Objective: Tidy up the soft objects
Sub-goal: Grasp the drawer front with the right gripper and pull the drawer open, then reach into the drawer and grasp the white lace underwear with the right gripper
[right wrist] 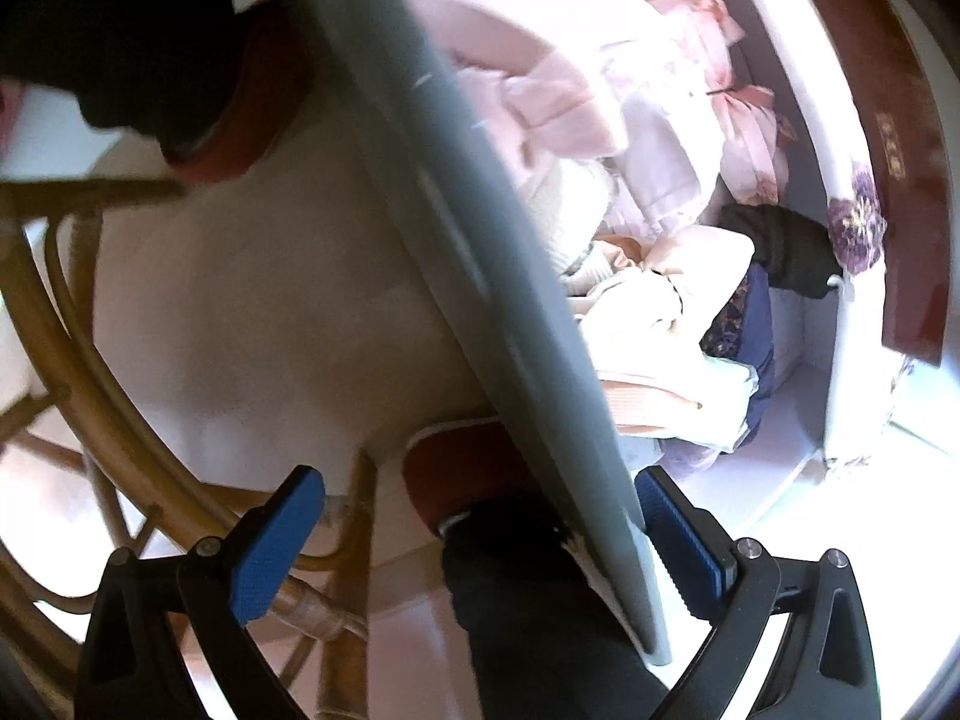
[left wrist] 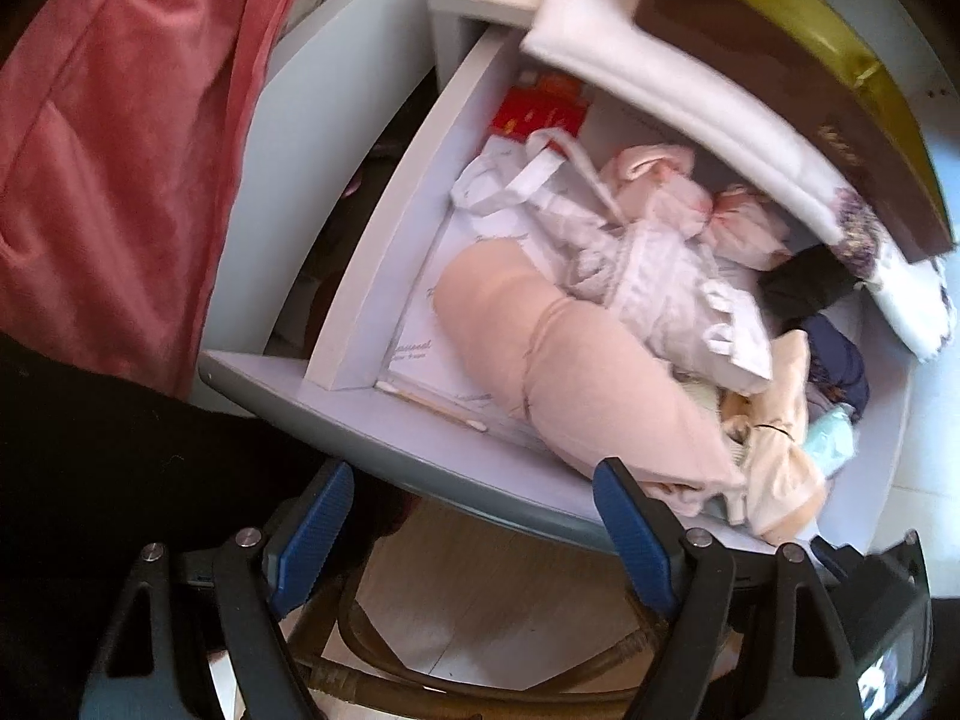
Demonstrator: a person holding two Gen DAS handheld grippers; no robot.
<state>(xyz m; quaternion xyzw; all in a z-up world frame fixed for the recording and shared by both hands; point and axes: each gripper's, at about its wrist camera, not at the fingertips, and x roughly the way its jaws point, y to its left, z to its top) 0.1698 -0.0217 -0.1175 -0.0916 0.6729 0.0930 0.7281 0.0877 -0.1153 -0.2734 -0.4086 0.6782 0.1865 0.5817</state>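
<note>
An open pale drawer (left wrist: 384, 252) holds a heap of soft things. A rolled peach cloth (left wrist: 558, 360) lies along its front. Behind it sit a white frilly garment (left wrist: 678, 294) and pink garments (left wrist: 738, 222); a black piece (left wrist: 804, 288), a navy one (left wrist: 840, 360) and a cream one (left wrist: 780, 456) lie at the right end. My left gripper (left wrist: 474, 480) hangs open just before the drawer front (left wrist: 420, 450), holding nothing. My right gripper (right wrist: 477, 480) is open too. The drawer front (right wrist: 480, 276) runs slantwise between its fingers, close to the right pad (right wrist: 684, 534).
A brown box (left wrist: 750, 60) on a white flowered cloth (left wrist: 690, 114) overhangs the drawer's back. Pink-red velvet fabric (left wrist: 120, 150) hangs at left. Cotton swabs (left wrist: 432, 402) and a red packet (left wrist: 540, 111) lie inside. A rattan frame (right wrist: 120, 330), a red slipper (right wrist: 468, 480) and a dark trouser leg (right wrist: 528, 600) are below.
</note>
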